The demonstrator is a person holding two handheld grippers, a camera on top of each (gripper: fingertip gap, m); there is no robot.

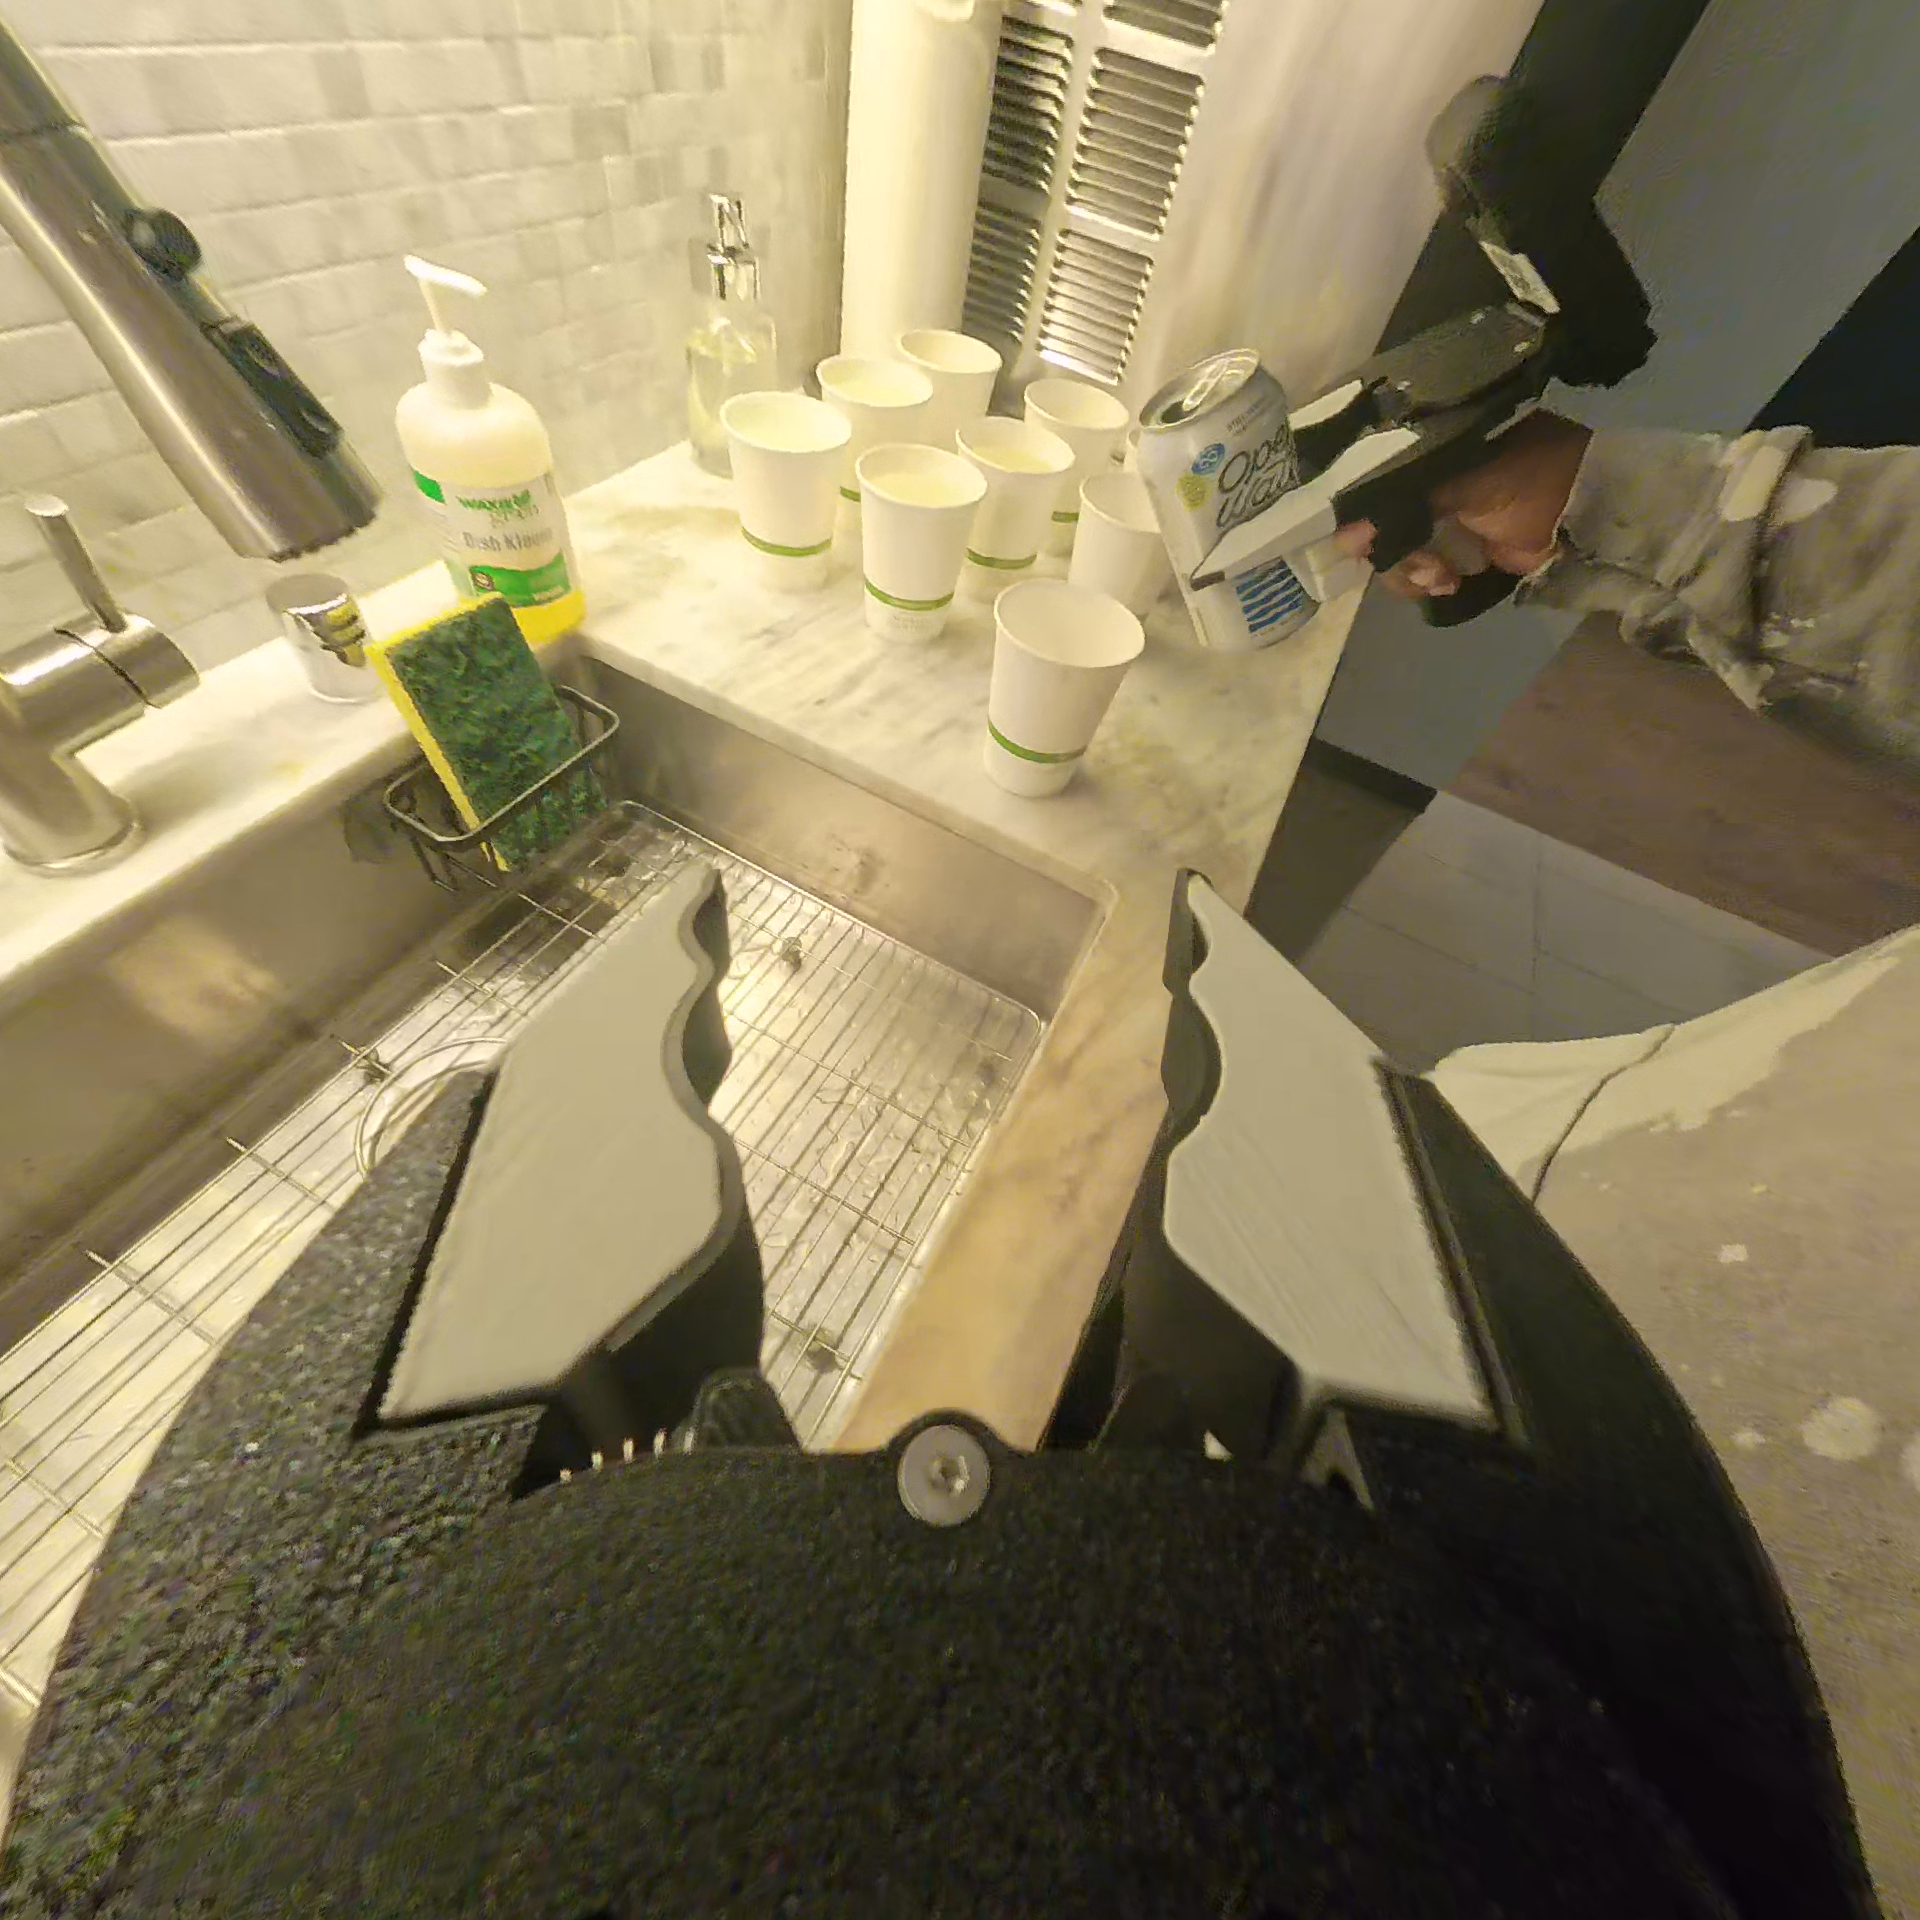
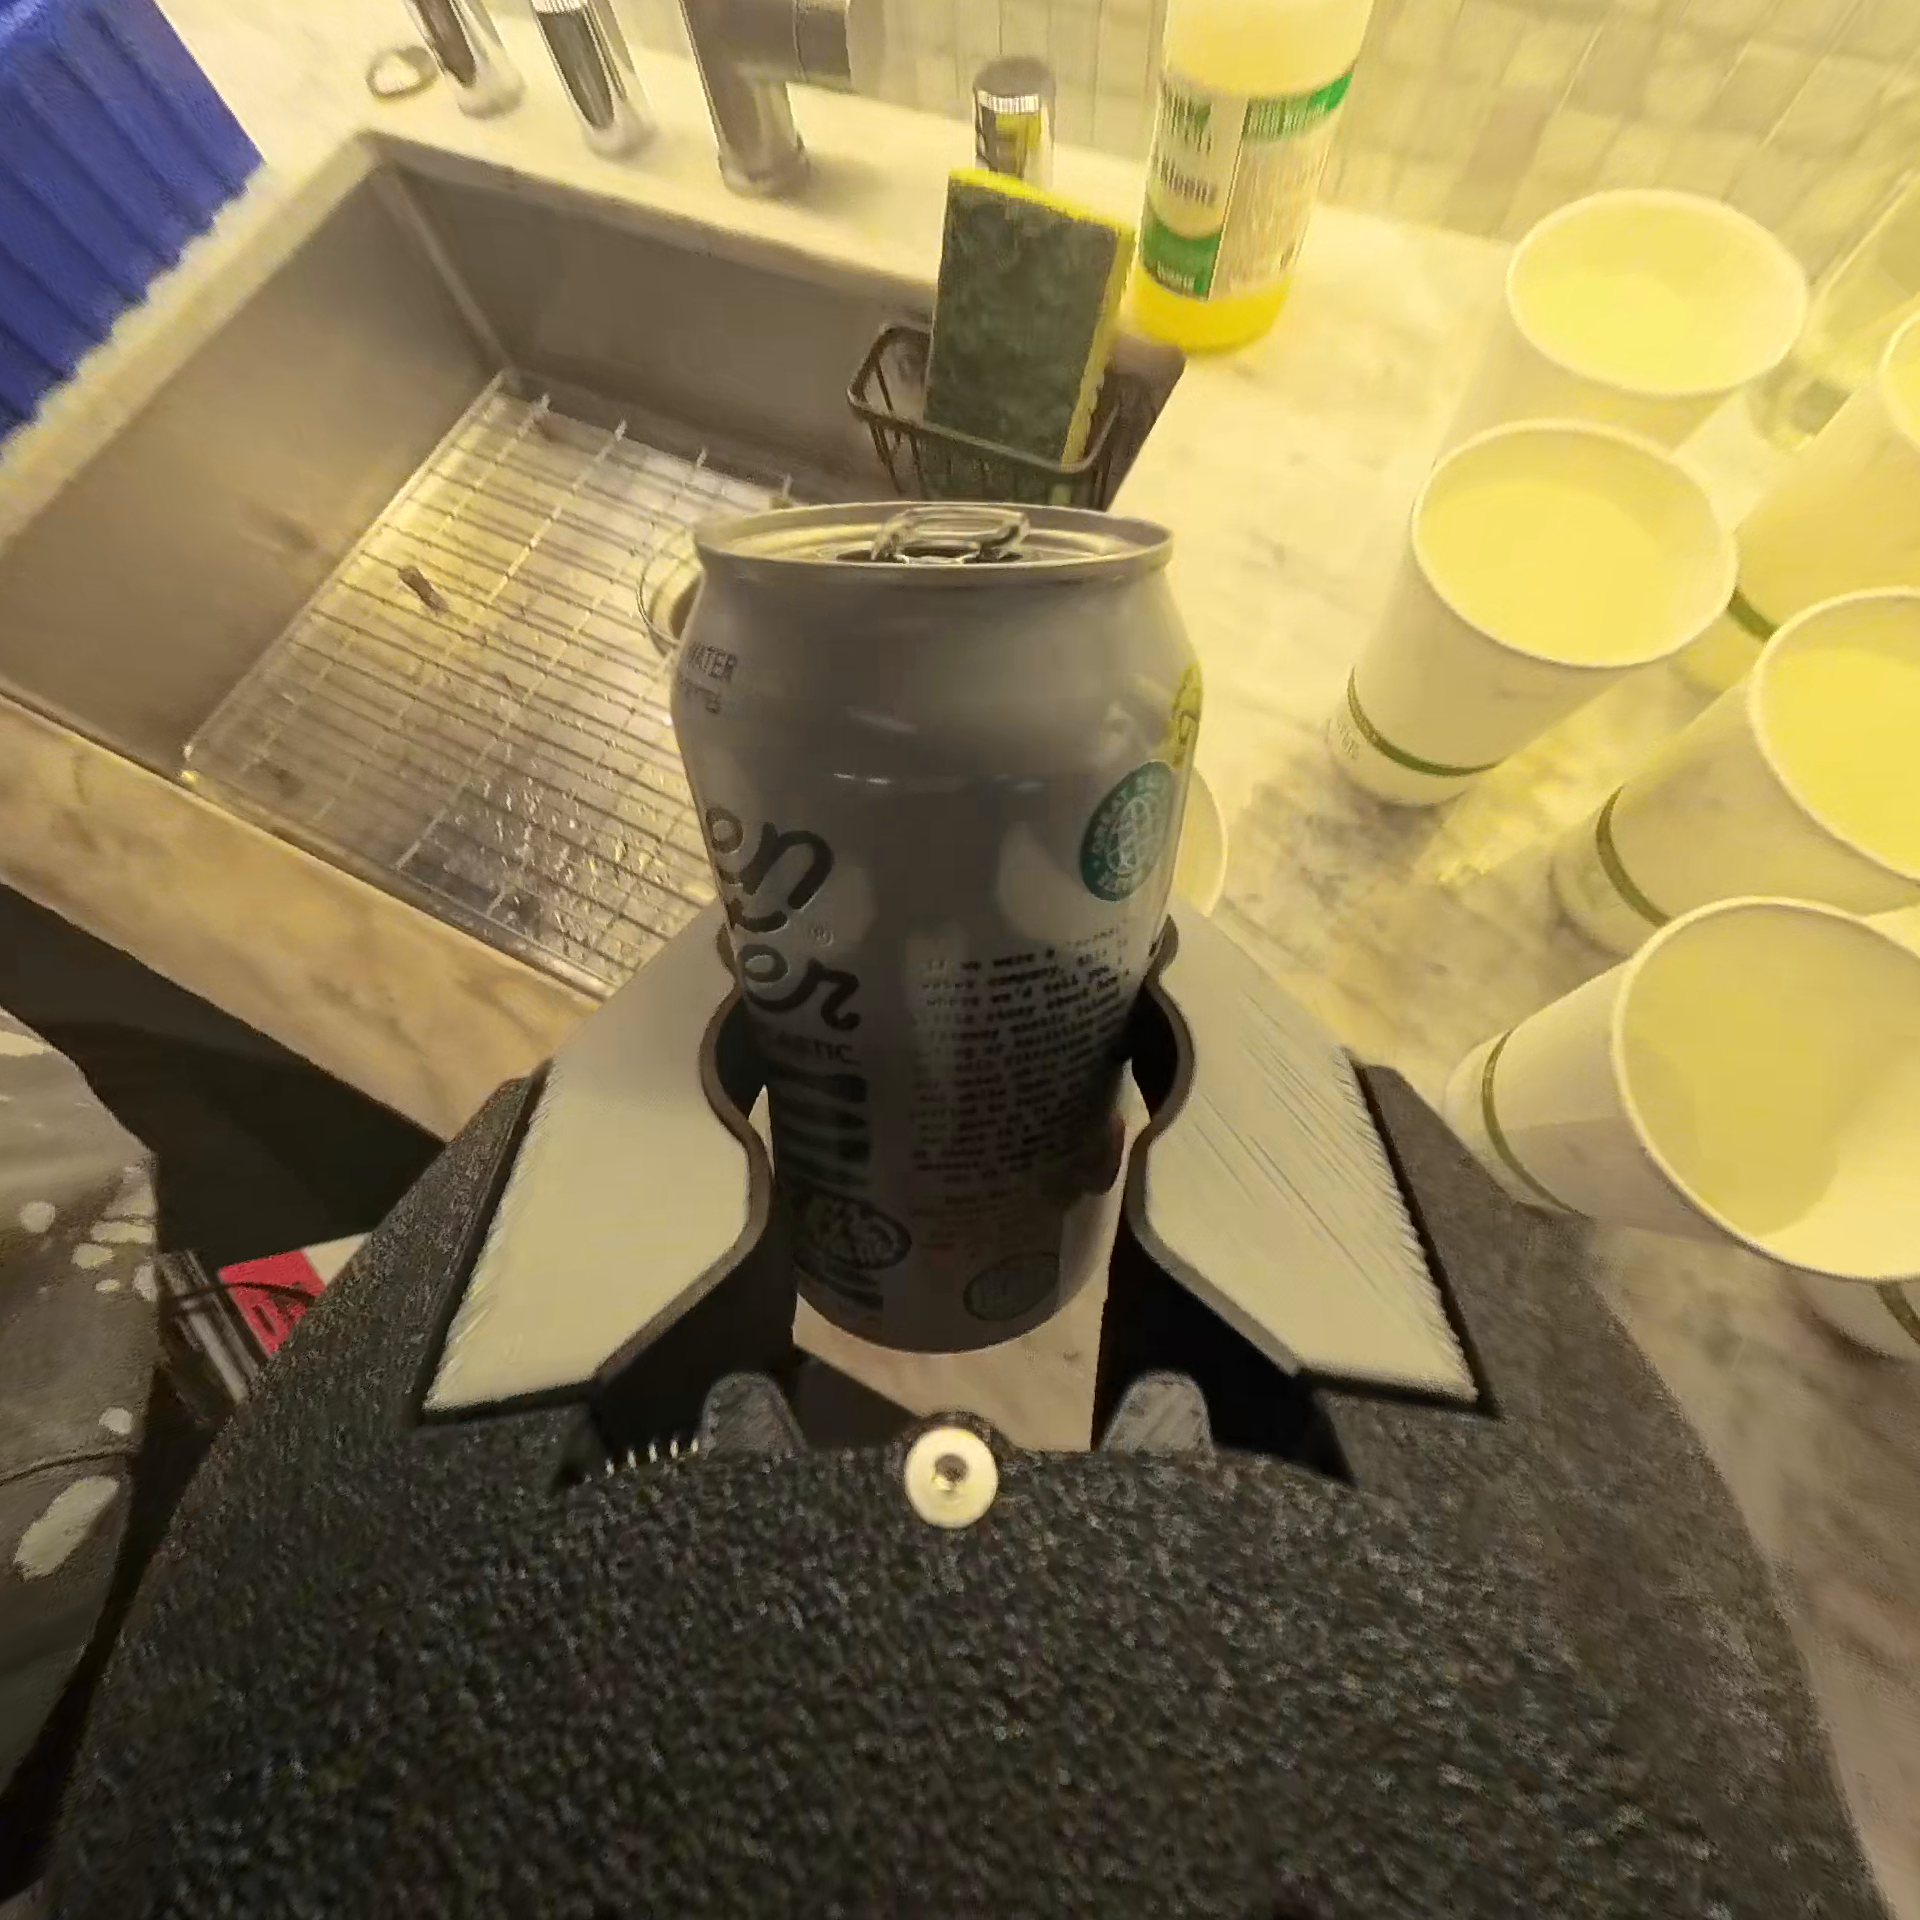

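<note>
My right gripper (image 2: 940, 997) is shut on an opened drink can (image 2: 925, 883) and holds it above the marble counter, slightly tilted. In the left wrist view the can (image 1: 1226, 499) hangs in that gripper (image 1: 1262, 494) over the counter's right end, beside a group of white paper cups (image 1: 920, 535). The nearest cup (image 1: 1055, 686) stands just left of and below the can. My left gripper (image 1: 951, 914) is open and empty, over the front right corner of the steel sink (image 1: 914, 862).
A wire rack (image 1: 831, 1049) lies in the sink. A green and yellow sponge (image 1: 488, 717) stands in a black caddy. A soap bottle (image 1: 488, 468), a clear dispenser (image 1: 727, 343) and the faucet (image 1: 177, 322) stand behind. Several cups (image 2: 1558, 592) crowd the counter's right side. My hands' fingertips stand some 35 cm from each other. My right tips are about 35 cm from the faucet (image 1: 177, 322), my left tips only 20 cm.
</note>
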